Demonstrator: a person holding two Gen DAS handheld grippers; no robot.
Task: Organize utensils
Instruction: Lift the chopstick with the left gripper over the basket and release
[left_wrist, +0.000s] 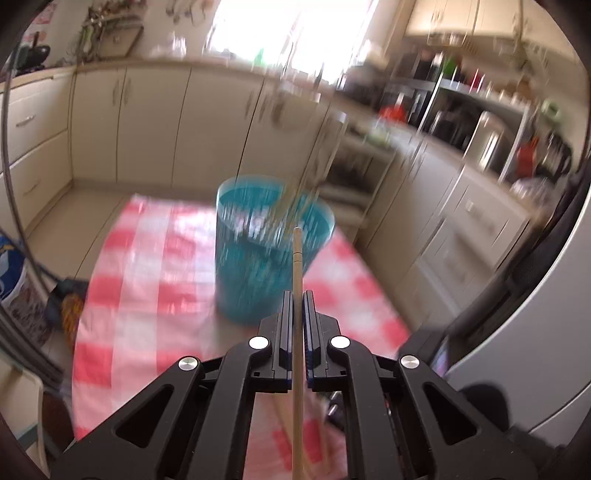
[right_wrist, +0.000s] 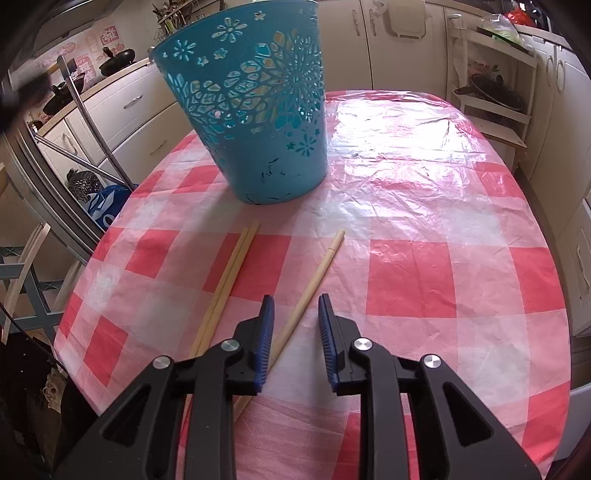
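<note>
Table (right_wrist: 424, 206) first: it is round and wears a shiny cloth (right_wrist: 406, 280) of red and white squares, and it fills most of the right camera's view. Cream cupboards (left_wrist: 155, 125) stand all around the room behind it. On the far side of the table sits a blue basket (right_wrist: 255, 110), upright, with flower shapes cut through its wall. In the left camera the same basket (left_wrist: 269, 254) looks blurry, and its open top faces up toward us. The left gripper (left_wrist: 297, 295) is up above the cloth with its 2 blue pads pressed tight on 1 wooden chopstick (left_wrist: 297, 266). That stick pokes out past the fingers, and its tip lines up with the near edge of the basket. The right gripper (right_wrist: 296, 306) is low over the table with its fingers spread apart and nothing in them. A single chopstick (right_wrist: 314, 284) lies flat on the cloth, and its near part runs between those open fingers and then under the left one. Just to the left, a pair of chopsticks (right_wrist: 231, 280) lies side by side, touching each other, pointing toward the basket.
</note>
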